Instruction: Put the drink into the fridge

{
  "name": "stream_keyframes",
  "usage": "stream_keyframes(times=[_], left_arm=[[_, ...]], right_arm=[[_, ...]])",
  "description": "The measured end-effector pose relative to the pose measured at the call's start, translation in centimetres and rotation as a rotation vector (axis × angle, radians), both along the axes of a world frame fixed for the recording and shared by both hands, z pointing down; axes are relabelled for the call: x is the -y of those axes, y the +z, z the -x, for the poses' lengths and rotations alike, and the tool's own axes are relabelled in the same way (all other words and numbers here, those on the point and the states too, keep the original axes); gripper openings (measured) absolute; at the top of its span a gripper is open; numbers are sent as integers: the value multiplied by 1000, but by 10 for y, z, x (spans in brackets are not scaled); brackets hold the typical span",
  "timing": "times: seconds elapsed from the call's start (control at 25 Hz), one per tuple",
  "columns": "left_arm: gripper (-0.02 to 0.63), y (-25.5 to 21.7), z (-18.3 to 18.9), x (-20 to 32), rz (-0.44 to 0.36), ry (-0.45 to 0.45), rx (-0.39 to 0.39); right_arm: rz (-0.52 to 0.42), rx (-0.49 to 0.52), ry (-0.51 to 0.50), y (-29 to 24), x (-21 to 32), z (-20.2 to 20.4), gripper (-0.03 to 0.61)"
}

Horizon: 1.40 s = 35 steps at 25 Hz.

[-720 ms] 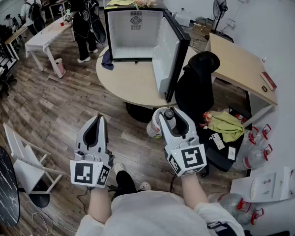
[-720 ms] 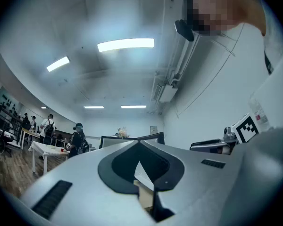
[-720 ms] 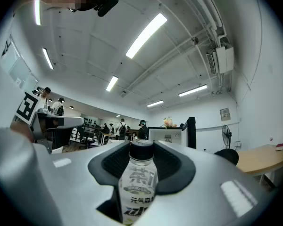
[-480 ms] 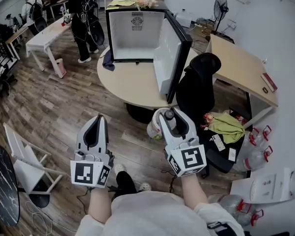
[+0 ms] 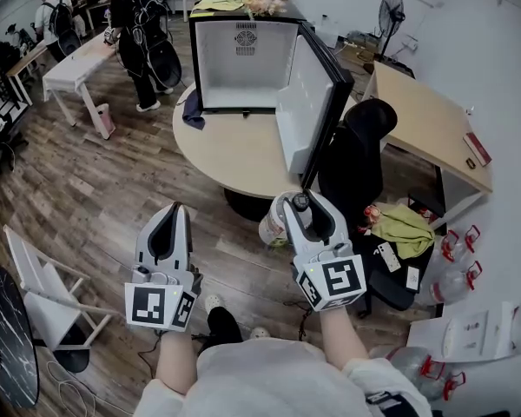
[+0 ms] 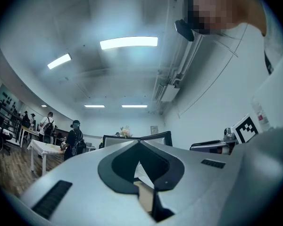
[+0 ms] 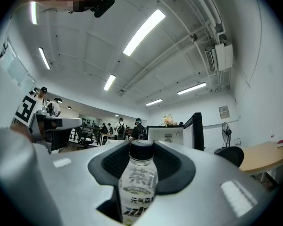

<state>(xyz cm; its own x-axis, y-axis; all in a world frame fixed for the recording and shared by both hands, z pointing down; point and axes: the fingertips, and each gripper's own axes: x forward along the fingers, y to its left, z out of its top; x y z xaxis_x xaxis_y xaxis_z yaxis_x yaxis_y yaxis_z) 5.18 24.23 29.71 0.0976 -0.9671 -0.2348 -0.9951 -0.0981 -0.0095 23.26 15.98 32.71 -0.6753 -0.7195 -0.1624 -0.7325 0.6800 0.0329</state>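
The drink is a clear bottle (image 7: 139, 182) with a black cap (image 5: 300, 202) and a white printed label. My right gripper (image 5: 301, 205) is shut on it and holds it upright at waist height. The small fridge (image 5: 243, 59) stands on a round table (image 5: 234, 150) ahead, white inside, with its black door (image 5: 311, 102) swung open to the right. It also shows far off past the bottle in the right gripper view as the fridge (image 7: 166, 134). My left gripper (image 5: 174, 211) hangs beside the right one, shut with nothing in it.
A black office chair (image 5: 358, 150) stands right of the table, by the fridge door. A white bucket (image 5: 271, 226) sits at the table's foot. A wooden desk (image 5: 425, 115) and water jugs (image 5: 451, 272) lie to the right, a white chair (image 5: 43, 294) to the left. A person (image 5: 139, 33) stands far back left.
The table and fridge have drifted slightly right and nearer in the head view. Both grippers keep their places and the bottle stays held.
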Motion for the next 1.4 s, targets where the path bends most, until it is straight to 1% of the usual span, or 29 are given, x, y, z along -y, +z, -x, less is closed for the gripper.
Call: stream_keyframes(times=[0.28,0.72,0.92,1.16,1.4], left_arm=[[8,-7,35,41,-11,18,-3],[8,-14,106,97,-28,27,-3],[8,-14,136,114,-39,32,-13],[8,-11,164,126,-50,40,13],[8,-2,185,137,-29,42,-12]], right_arm=[[-3,0,31,-5,39,32,163],[-6,13,76,-11,93,90,163],[-11,15,95,-13,106,114,163],[-13,20,123,-11,115,137,163],[-11,3,129,-8,126,153,163]])
